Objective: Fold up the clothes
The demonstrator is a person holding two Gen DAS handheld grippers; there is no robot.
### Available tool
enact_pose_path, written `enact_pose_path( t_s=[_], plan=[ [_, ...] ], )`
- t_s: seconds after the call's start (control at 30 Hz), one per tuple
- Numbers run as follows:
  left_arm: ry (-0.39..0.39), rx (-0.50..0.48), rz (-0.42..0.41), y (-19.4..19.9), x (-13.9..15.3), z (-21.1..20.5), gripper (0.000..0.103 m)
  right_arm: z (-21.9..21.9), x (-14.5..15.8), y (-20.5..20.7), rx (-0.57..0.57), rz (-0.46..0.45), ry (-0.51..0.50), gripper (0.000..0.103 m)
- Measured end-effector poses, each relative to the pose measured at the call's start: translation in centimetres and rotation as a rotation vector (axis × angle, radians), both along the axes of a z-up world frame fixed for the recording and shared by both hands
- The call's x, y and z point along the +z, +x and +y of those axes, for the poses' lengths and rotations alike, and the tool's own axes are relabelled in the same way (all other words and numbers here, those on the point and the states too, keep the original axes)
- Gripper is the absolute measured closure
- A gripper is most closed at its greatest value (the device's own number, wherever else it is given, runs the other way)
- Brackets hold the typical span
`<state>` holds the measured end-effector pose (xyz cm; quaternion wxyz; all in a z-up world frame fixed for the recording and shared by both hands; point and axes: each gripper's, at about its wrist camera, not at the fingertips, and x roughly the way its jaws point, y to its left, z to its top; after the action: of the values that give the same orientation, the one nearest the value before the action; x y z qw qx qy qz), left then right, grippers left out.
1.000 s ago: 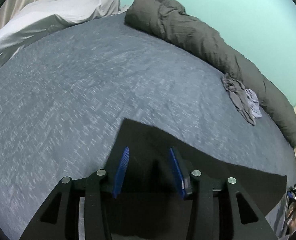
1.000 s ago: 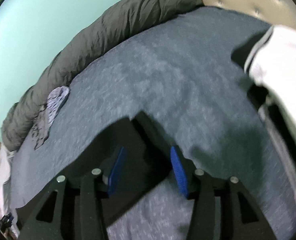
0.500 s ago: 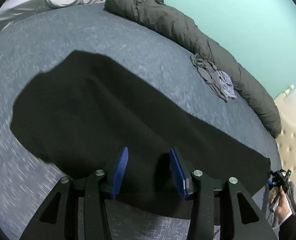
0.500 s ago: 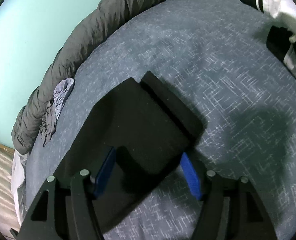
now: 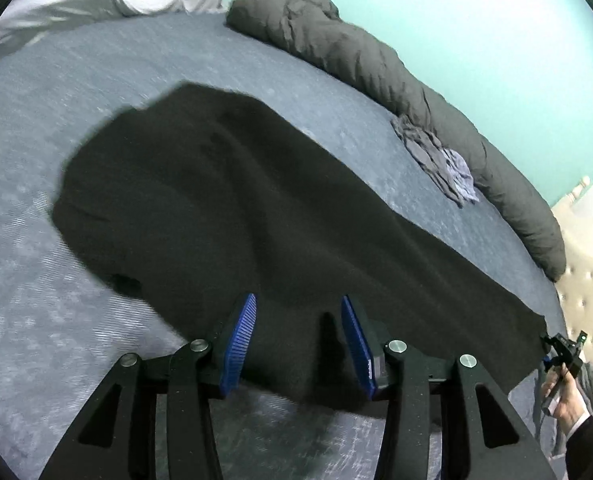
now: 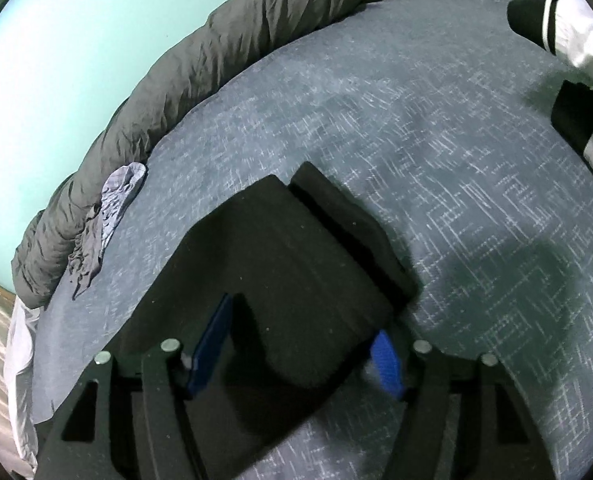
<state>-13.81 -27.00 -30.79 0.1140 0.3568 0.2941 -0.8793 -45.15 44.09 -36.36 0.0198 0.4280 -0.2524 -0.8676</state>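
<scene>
One black garment [image 5: 280, 216], one grey duvet roll [image 5: 376, 64], one crumpled grey cloth [image 5: 436, 160], two claws [image 5: 298, 336]

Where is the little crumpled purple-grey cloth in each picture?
Left wrist view: the small crumpled purple-grey cloth lies at the upper right, on the blue-grey bed cover against the long dark grey rolled duvet.
Right wrist view: the same cloth is at the left edge, beside that duvet.
Shared landmark: the rolled duvet along the turquoise wall.

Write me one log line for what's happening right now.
stage: spreading black garment on bed | left gripper: open over its edge | right gripper: open around its end | grey clothes: untouched
</scene>
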Motion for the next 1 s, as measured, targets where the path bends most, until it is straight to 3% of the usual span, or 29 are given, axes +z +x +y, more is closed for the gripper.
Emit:
enact_pose_path(
  t_s=[0.23,0.5,0.77,0.87,1.0],
  plan=[
    [-0.046,0.132,0.020,3.7,1.5,-2.2,0.050,0.5,-0.1,-0.1,-0.021,-0.001,-0.024,0.052],
    [0.135,0.165,0.032,3.1,-3.0,-5.9,0.039,0.8,-0.2,0.2,-0.043,-0.007,-0.074,0.051],
    [0.154,0.148,0.070,1.7,-3.8,-7.0,0.041,0.4,-0.1,-0.3,-0.032,-0.008,-0.041,0.048],
    [0.157,0.146,0.081,1.6,-3.9,-7.3,0.050,0.3,-0.2,-0.2,-0.031,-0.001,-0.021,0.055],
    [0.161,0.143,0.095,1.4,-4.0,-7.7,0.067,0.6,0.1,0.1,-0.042,0.002,0.002,0.090]
  ],
)
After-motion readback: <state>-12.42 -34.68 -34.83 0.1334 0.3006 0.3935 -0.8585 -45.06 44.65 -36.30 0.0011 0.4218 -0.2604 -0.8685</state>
